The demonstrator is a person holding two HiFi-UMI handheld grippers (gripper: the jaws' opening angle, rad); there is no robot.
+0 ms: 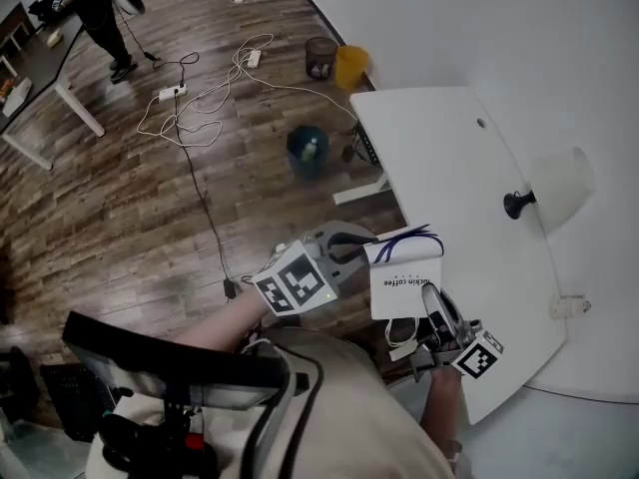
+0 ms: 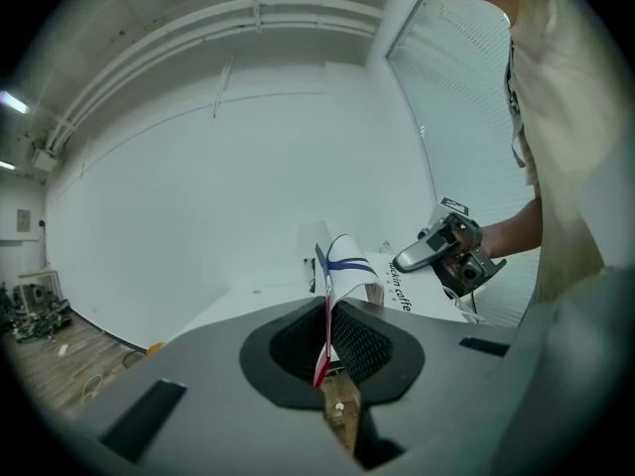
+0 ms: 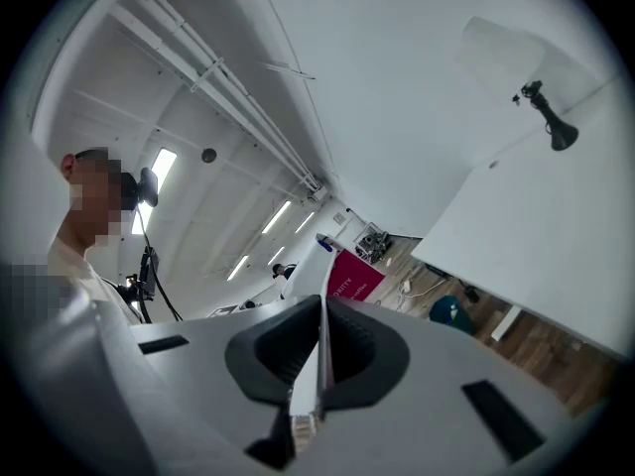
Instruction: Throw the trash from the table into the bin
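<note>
A white paper coffee bag (image 1: pixel 404 281) with blue handles hangs above the table's near corner, held from two sides. My left gripper (image 1: pixel 361 253) is shut on its upper left edge; in the left gripper view the bag (image 2: pixel 349 271) rises out of the closed jaws (image 2: pixel 327 350). My right gripper (image 1: pixel 431 305) is shut on the bag's lower right edge, and in the right gripper view the white paper (image 3: pixel 310 276) runs up from the closed jaws (image 3: pixel 319 350). A blue bin (image 1: pixel 308 152) with a bottle inside stands on the wooden floor beyond the table.
The white table (image 1: pixel 449 158) carries a white lamp (image 1: pixel 555 184) at its right edge. A yellow bin (image 1: pixel 350 66) and a dark mesh bin (image 1: pixel 319 58) stand by the far wall. Cables and a power strip (image 1: pixel 172 94) lie on the floor. A person (image 1: pixel 96 8) stands far left.
</note>
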